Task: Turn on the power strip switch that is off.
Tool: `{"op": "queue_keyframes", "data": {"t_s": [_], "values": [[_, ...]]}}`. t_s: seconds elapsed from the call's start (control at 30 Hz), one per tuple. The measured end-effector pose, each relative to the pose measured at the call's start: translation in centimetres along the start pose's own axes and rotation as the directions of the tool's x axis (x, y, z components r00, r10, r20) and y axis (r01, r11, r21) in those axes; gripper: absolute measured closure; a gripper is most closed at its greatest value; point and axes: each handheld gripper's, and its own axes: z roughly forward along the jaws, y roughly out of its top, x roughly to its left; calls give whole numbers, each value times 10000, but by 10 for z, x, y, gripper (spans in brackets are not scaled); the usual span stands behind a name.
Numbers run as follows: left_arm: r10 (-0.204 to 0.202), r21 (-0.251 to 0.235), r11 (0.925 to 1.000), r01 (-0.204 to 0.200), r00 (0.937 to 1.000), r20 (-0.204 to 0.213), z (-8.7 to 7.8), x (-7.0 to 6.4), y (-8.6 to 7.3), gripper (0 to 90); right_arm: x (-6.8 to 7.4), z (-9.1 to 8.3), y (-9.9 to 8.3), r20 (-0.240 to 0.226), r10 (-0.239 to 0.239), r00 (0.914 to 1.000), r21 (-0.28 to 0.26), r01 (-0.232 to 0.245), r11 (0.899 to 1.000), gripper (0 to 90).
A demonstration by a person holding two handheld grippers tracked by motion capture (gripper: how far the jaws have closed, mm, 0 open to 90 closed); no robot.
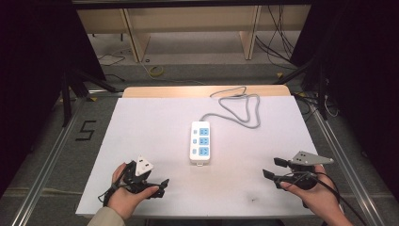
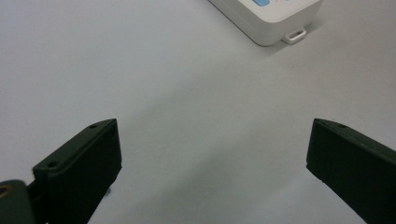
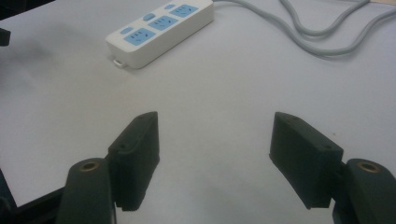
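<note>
- power strip (image 1: 200, 142): white, 3 blue sockets, flat on the white table sheet (image 1: 155, 132), approx. mid-sheet.
- long axis runs near-to-far; hanging tab end faces the person, cable end faces away.
- grey cable (image 1: 240, 107) exits the strip's far end and loops behind it, to the right.
- left gripper (image 1: 157, 187): near-left of strip, well apart; jaws spread, nothing between.
- right gripper (image 1: 274, 167): near-right of strip, well apart; jaws spread, nothing between.

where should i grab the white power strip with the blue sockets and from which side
Grip the white plastic power strip with blue sockets across its two long sides near the cable-free near end, coming from above. It lies flat, its body looks narrow enough for open jaws, and the grey cable leaves the far end.
</note>
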Motion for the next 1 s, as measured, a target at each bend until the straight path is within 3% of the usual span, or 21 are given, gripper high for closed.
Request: {"op": "queue_keyframes", "data": {"t_s": [0.23, 0.5, 1.0], "values": [[-23, -152, 9999, 22, 10000, -76, -2, 0, 1, 82, 1, -1, 0, 32, -46, 10000, 29, 46, 10000, 334], [-368, -538, 9980, 342, 9982, -478, -1, 3, 5, 312, 1, 1, 0, 36, -73, 10000, 19, 72, 10000, 334], [-417, -679, 9970, 385, 9981, -455, 19, 0, 29, 356, 1, 1, 0, 72, -88, 9999, 72, 88, 9999, 334]]}}
